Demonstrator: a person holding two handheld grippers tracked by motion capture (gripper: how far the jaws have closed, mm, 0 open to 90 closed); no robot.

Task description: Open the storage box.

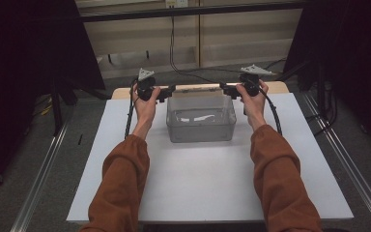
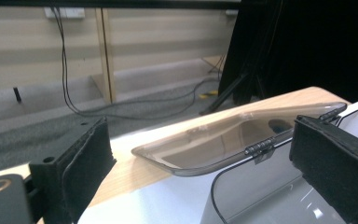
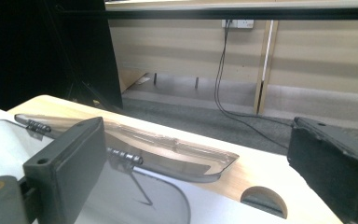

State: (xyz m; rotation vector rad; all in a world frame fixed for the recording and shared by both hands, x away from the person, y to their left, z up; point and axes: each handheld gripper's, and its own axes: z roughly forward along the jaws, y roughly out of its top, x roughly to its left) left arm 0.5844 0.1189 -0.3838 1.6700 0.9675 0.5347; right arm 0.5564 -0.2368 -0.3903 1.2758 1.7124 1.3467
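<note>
A clear plastic box (image 1: pixel 201 118) stands at the back of the white board (image 1: pixel 198 179). Its hinged lid (image 1: pixel 198 88) lies folded back behind it, flat on the wooden table edge. My left gripper (image 1: pixel 170 91) is at the box's rear left corner, and my right gripper (image 1: pixel 224 88) is at the rear right corner. In the left gripper view the lid (image 2: pixel 223 140) and a hinge (image 2: pixel 261 147) lie beyond the left gripper (image 2: pixel 205 149), whose jaws stand wide apart and bare. In the right gripper view the right gripper (image 3: pixel 196 149) is also open, with the lid (image 3: pixel 168 149) beyond its jaws.
The wooden table top (image 3: pixel 256 172) has a round hole (image 3: pixel 263 200) near the lid's right end. Cables (image 1: pixel 174 58) run over the floor behind the table. Dark stands (image 1: pixel 58 106) flank both sides. The box looks empty inside.
</note>
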